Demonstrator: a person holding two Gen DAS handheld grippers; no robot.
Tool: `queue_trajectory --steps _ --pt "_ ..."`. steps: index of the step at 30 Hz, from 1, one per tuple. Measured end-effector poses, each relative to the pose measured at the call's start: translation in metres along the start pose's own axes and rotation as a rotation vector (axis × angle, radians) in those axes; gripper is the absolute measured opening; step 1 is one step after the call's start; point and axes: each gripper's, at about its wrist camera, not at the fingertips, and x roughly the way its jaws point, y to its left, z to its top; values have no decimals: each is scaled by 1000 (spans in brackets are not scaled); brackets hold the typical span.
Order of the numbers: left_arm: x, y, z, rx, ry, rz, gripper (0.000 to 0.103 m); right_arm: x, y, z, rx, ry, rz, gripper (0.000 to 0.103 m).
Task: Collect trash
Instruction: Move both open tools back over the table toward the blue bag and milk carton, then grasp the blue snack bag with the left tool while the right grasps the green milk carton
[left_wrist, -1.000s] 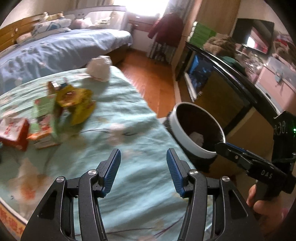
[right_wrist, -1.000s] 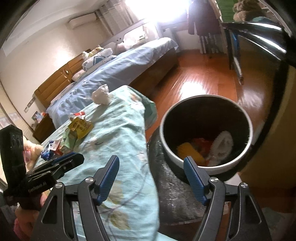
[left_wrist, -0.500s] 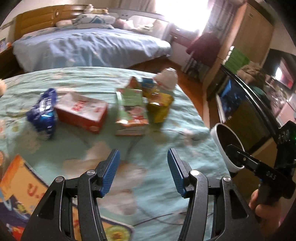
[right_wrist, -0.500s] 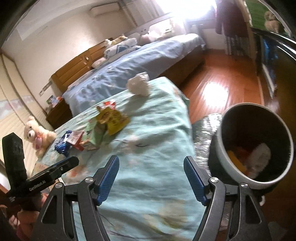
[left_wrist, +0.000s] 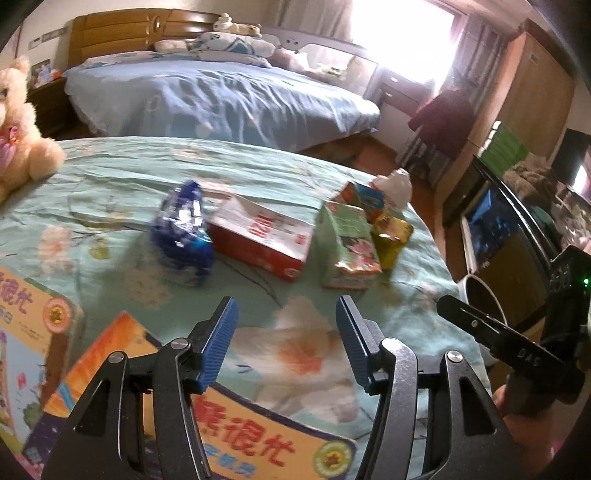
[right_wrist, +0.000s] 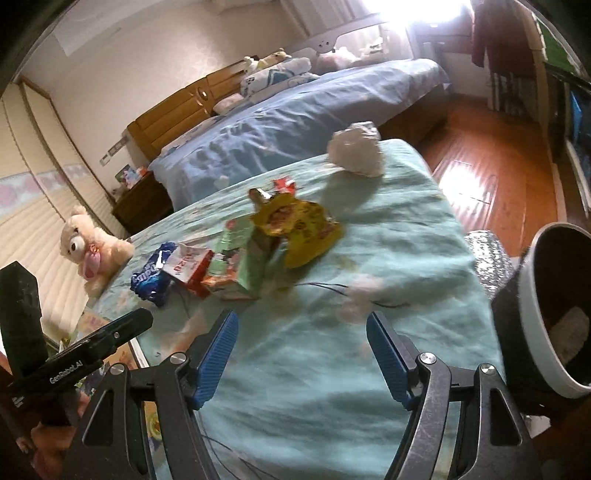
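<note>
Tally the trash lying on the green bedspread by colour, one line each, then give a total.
Blue wrapper: 1
Red and white box: 1
Green carton: 1
Yellow packet: 1
Small red and blue carton: 1
White crumpled wad: 1
Total: 6

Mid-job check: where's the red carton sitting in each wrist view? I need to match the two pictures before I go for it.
Left wrist: the red carton lies centre frame on the teal bedspread, between the blue wrapper and the green carton.
Right wrist: the red carton is left of centre, partly hidden behind the green carton.
Shared landmark: the crumpled white bag near the bed's far edge.
</note>
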Motion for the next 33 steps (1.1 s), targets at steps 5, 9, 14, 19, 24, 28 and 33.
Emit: queue_trajectory --steps 5,9,14,19,24,28,33 --pt "-1 16 6 -24 -5 37 57 16 15 2 -15 22 19 74" --pt "2 26 11 -28 -6 70 58 29 24 5 -17 40 25 73" --pt "9 39 22 -47 -8 118 61 41 35 12 -31 46 26 73" --pt "25 51 36 -55 22 156 62 57 43 17 -49 70 11 71" --pt "41 56 46 -31 65 188 61 73 51 19 -67 90 3 70" --pt "48 56 45 -15 100 160 51 80 54 20 -74 92 -10 61" --pt "43 51 43 15 82 133 36 79 47 17 -51 102 -15 20"
